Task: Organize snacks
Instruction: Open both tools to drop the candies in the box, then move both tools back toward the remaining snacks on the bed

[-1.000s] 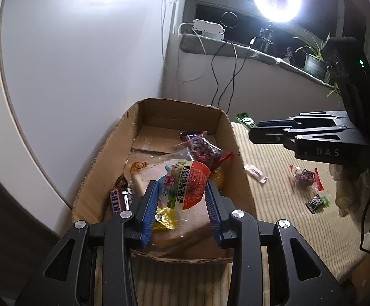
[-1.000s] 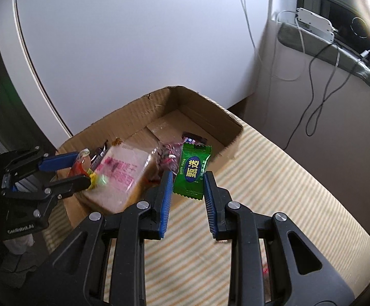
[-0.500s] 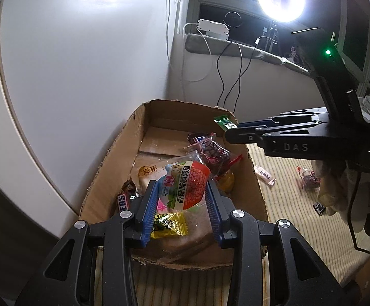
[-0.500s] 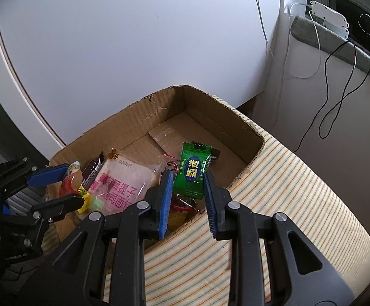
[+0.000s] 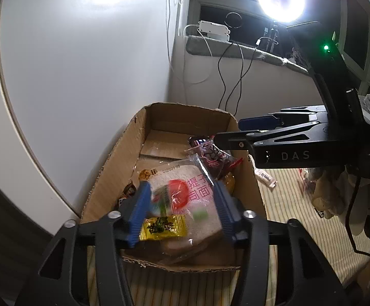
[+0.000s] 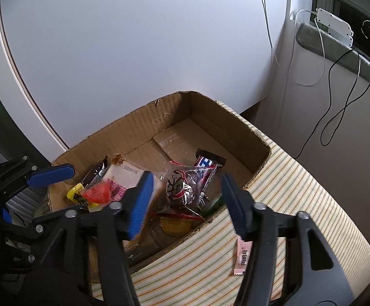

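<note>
Both my claws, left (image 5: 181,210) and right (image 6: 185,200), stand apart and empty over the box (image 6: 236,125), snacks (image 6: 185,186) lying below them; next, withdraw upward cleanly and fetch the pink sachet (image 6: 241,256) beside my right claw.

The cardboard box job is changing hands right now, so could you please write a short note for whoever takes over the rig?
Left gripper: jaws open, empty, over the near end of the cardboard box.
Right gripper: jaws open, empty, over the box's right side.
In the box: bread pack, yellow candy, red-and-white packet, green candy, dark fruit bag, chocolate bars.
Left to do: pink sachet lies on the striped cloth outside the box; more wrapped snacks lie farther out.
</note>
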Demonstrator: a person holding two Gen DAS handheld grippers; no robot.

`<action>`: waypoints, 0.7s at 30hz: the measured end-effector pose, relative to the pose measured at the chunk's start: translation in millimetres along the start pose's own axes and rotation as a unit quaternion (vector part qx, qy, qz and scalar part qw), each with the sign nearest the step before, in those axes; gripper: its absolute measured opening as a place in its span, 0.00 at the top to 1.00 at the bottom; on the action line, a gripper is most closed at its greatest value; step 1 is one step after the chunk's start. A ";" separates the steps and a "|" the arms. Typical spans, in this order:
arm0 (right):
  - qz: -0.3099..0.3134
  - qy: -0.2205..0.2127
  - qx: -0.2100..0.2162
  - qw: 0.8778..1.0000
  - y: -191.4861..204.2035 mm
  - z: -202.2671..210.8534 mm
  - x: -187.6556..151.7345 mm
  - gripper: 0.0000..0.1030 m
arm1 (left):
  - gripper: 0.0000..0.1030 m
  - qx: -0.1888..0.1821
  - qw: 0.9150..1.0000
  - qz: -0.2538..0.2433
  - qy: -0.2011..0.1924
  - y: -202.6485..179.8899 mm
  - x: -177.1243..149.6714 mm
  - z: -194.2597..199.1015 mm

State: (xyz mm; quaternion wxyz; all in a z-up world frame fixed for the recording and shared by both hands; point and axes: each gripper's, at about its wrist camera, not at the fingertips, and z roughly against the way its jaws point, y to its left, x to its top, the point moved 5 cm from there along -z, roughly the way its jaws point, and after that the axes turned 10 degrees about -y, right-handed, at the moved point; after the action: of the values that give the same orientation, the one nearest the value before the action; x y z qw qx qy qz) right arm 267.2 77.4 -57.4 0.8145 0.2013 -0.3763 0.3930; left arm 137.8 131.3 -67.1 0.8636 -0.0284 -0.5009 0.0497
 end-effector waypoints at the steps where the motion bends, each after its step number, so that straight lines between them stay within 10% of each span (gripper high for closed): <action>1: -0.001 -0.001 0.000 1.000 0.4 0.8 0.4 0.34 | 0.41 0.001 1.000 0.000 -0.001 0.2 0.5 0.2; 6: 0.002 -0.008 -0.005 1.000 1.5 5.9 2.3 0.20 | 0.37 0.004 1.000 -0.005 -0.003 -1.1 0.6 1.6; 21: 0.008 -0.014 -0.016 1.000 4.3 21.5 2.5 0.19 | 0.32 0.010 1.000 -0.011 -0.013 -3.5 4.5 9.0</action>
State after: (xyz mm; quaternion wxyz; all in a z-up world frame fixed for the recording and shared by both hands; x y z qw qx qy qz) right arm 255.1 67.8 -41.7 0.8090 0.1912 -0.3955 0.3906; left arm 132.3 128.4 -58.4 0.8579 -0.0133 -0.5116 0.0459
